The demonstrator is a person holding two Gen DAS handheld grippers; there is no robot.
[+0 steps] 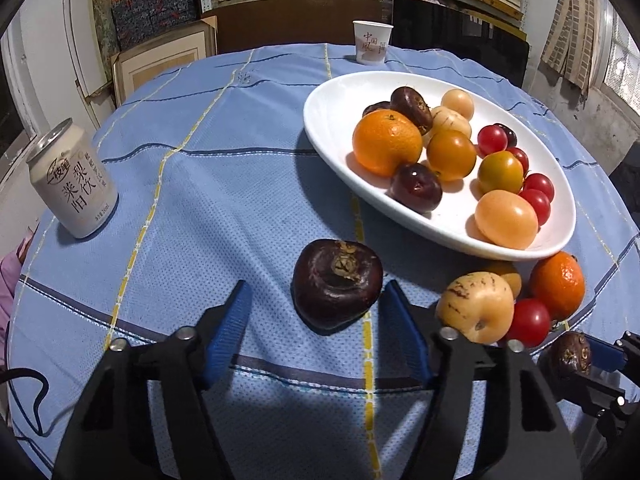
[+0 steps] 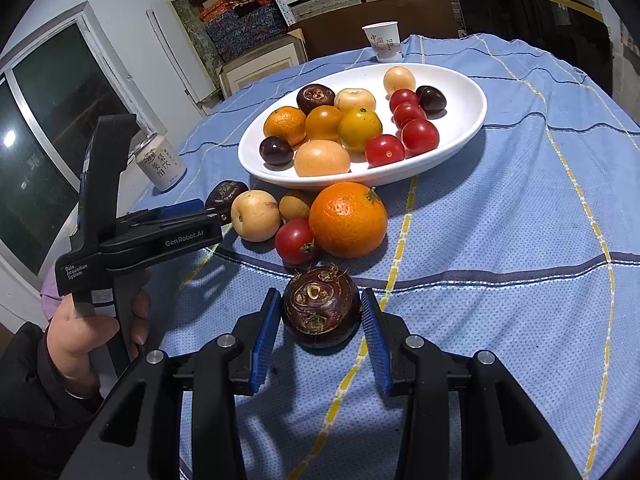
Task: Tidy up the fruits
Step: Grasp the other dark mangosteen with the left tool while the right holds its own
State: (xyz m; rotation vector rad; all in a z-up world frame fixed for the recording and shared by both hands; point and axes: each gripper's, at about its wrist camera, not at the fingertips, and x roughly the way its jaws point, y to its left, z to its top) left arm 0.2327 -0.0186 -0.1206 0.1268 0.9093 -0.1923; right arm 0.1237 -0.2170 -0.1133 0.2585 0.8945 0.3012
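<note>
L gripper [image 1: 316, 283] was seen w/ jaws part-open around the loose water chestnut [image 1: 336, 284], which lay on the blue checked cloth [image 1: 224, 184]. The R-side pad was set right at the bulb's edge, while a clear gap was left on the other side, so no squeeze was shown. The person's hand [image 2: 80, 336] was wrapped round that gripper's handle, as seen from the R wrist cam.

R gripper [image 2: 320, 292] was closed narrow on the held water chestnut [image 2: 322, 306], w/ both blue pads pressed against its sides. Whether that bulb was lifted off the cloth or rested on it could not be told.

The white plate [image 1: 332, 112] was placed further back on the table, filled w/ mixed fruit: a plate orange [image 1: 386, 148], dark cherries, red and yellow tomatoes, and pale round fruits. Just in front of the plate a small cluster was left on the cloth: a loose orange [image 2: 348, 220], a red tomato [image 2: 295, 240], a pale speckled fruit [image 2: 256, 216] and a small yellowish fruit [image 2: 294, 205], all touching or nearly so. This cluster was located btwn the two grippers.

A drink can [image 1: 74, 184] was stood upright at the cloth's L edge, well apart from the fruit. A paper cup [image 1: 372, 42] was stood behind the plate at the far edge.
</note>
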